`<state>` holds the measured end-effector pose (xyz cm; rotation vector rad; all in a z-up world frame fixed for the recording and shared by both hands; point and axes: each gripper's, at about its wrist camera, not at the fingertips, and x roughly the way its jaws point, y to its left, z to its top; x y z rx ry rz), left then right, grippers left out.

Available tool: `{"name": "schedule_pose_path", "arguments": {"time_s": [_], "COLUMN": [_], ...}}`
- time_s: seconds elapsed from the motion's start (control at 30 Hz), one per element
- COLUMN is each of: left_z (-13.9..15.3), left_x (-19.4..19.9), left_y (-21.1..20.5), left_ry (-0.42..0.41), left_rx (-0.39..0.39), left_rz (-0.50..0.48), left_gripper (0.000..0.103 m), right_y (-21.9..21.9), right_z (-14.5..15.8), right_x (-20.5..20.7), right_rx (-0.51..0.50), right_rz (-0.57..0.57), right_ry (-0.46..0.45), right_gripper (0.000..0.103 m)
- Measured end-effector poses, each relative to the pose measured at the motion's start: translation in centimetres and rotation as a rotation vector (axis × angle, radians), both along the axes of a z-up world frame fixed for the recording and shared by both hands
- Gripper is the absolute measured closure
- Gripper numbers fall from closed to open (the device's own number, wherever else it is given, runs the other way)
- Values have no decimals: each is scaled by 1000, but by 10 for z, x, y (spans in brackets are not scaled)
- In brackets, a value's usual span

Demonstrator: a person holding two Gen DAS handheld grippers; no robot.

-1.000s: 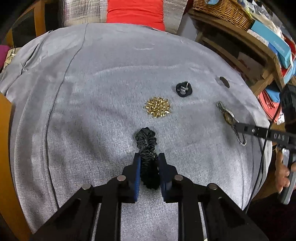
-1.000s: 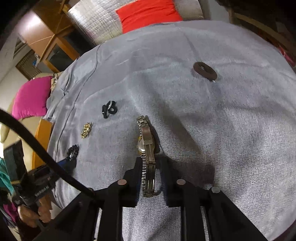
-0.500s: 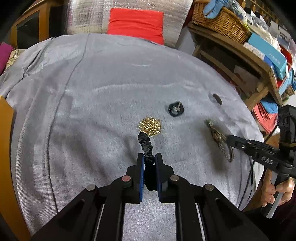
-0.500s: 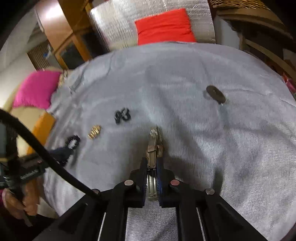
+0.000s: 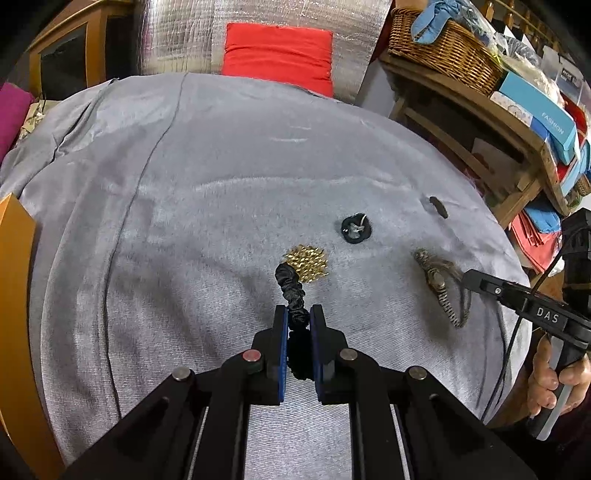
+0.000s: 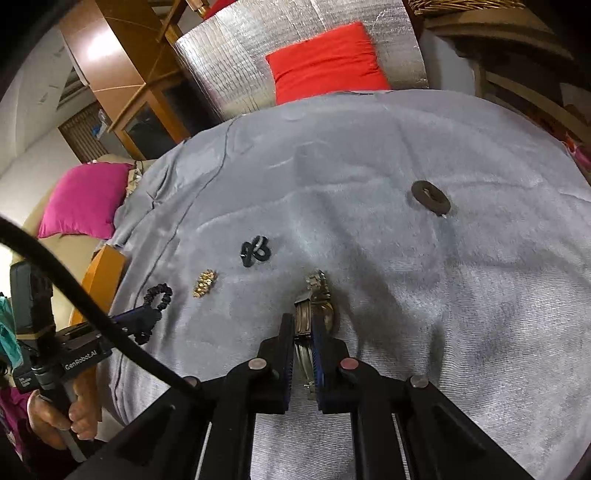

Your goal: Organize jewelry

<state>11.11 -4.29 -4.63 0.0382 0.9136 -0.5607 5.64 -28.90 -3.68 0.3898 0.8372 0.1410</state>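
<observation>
Between the blue pads of the left gripper (image 5: pixel 298 325) sits a black scrunchie (image 5: pixel 291 291), clamped tight, its free loop reaching out toward a gold spiky brooch (image 5: pixel 307 263) just beyond it on the grey cloth (image 5: pixel 184 221). Over on the other side, the right gripper (image 6: pixel 303 332) is pinched on a metal watch (image 6: pixel 314 299), gripping the band, with the buckle end poking out ahead of the fingers and the case just beside the right pad. Whether the watch is clear of the cloth, I cannot tell. Both pairs of jaws have just been closing, each with its piece between them. Out past the brooch lies a small black hair tie (image 5: pixel 355 229) with a pale bit on it, and farther toward the cloth's right edge a dark ring-shaped piece (image 6: pixel 430 197) lies alone, well apart from the rest. A hand (image 5: pixel 554 384) grips the right tool's handle at the cloth's right edge. Beyond the far edge, a red cushion (image 5: pixel 279 55) leans on silver padding (image 5: pixel 184 33); a wicker basket (image 5: pixel 443 40) sits on a wooden shelf (image 5: pixel 480 107) to the right.
</observation>
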Motion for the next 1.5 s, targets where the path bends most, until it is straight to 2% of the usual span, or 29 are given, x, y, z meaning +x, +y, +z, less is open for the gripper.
{"name": "schedule_pose_path", "arguments": {"time_s": [0.43, 0.9, 1.03, 1.2, 1.3, 1.33, 1.4, 1.5], "left_z": [9, 7, 5, 3, 2, 2, 1, 1], "left_x": [-5, -3, -1, -1, -1, -1, -2, -3], "left_y": [7, 8, 9, 4, -3, -6, -13, -20], "left_ry": [-26, -12, -7, -4, -5, -4, -6, -7], "left_rx": [-16, -14, -10, 1, 6, 7, 11, 17], "left_rz": [13, 14, 23, 21, 14, 10, 1, -10], "left_gripper": [91, 91, 91, 91, 91, 91, 91, 91], "right_y": [25, 18, 6, -19, -28, -29, -29, -21], "right_z": [16, 9, 7, -3, -9, -10, -11, -11], "right_x": [5, 8, 7, 3, 2, 2, 0, 2], "right_rx": [55, 44, 57, 125, 154, 163, 168, 157], "right_rz": [13, -8, -21, -54, -50, -48, -47, -12], "right_ry": [-62, -27, 2, 62, 95, 103, 109, 110], "right_gripper": [95, 95, 95, 93, 86, 77, 67, 66]}}
